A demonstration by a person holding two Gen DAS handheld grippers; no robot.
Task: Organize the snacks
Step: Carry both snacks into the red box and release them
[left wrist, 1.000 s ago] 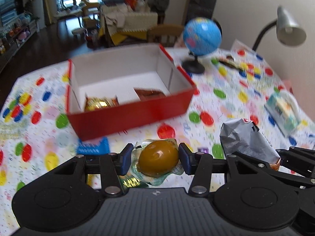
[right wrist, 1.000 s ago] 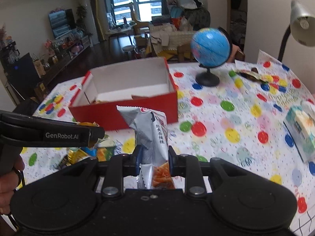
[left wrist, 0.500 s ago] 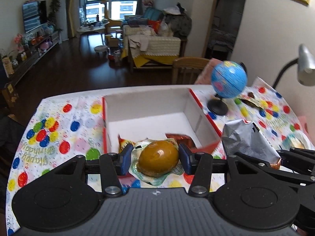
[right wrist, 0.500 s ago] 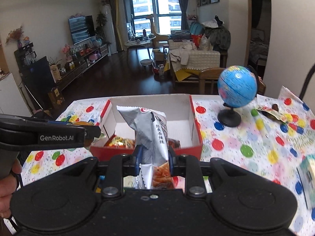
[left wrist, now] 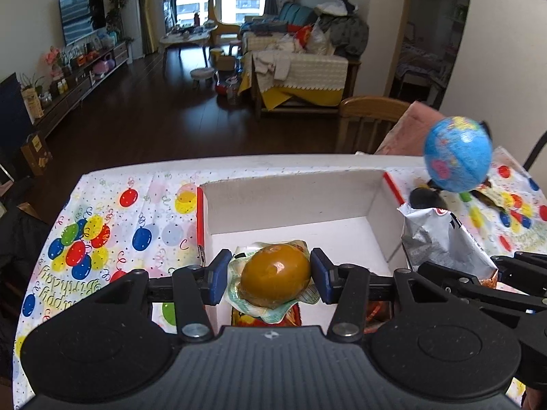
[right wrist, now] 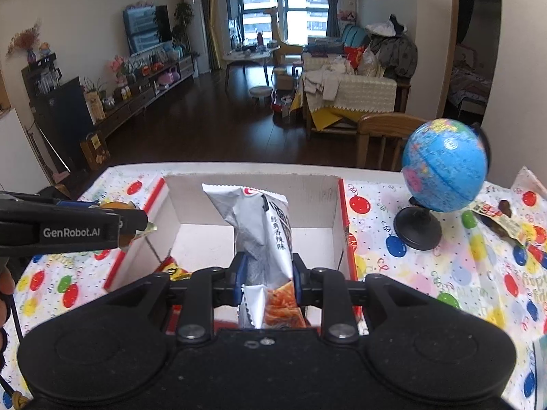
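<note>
My left gripper [left wrist: 270, 275] is shut on a brown egg-shaped snack in clear wrap [left wrist: 273, 271], held over the near left part of the red box with a white inside [left wrist: 290, 201]. My right gripper [right wrist: 266, 278] is shut on a silver snack bag [right wrist: 261, 225] that stands upright above the same red box [right wrist: 249, 188]. The bag [left wrist: 441, 239] also shows at the right in the left wrist view, and the left gripper [right wrist: 131, 222] at the left in the right wrist view. A yellow-red packet [right wrist: 174, 268] lies inside the box.
A small blue globe [right wrist: 444, 171] on a black stand stands right of the box on the balloon-print tablecloth [right wrist: 410, 266]. A snack wrapper [right wrist: 495, 215] lies behind it. A wooden chair [left wrist: 369, 119] stands past the table's far edge. A hand [right wrist: 5, 290] shows at the left.
Both grippers have moved forward over the table with their snacks, from in front of the red box to above it. Their grips look unchanged.
</note>
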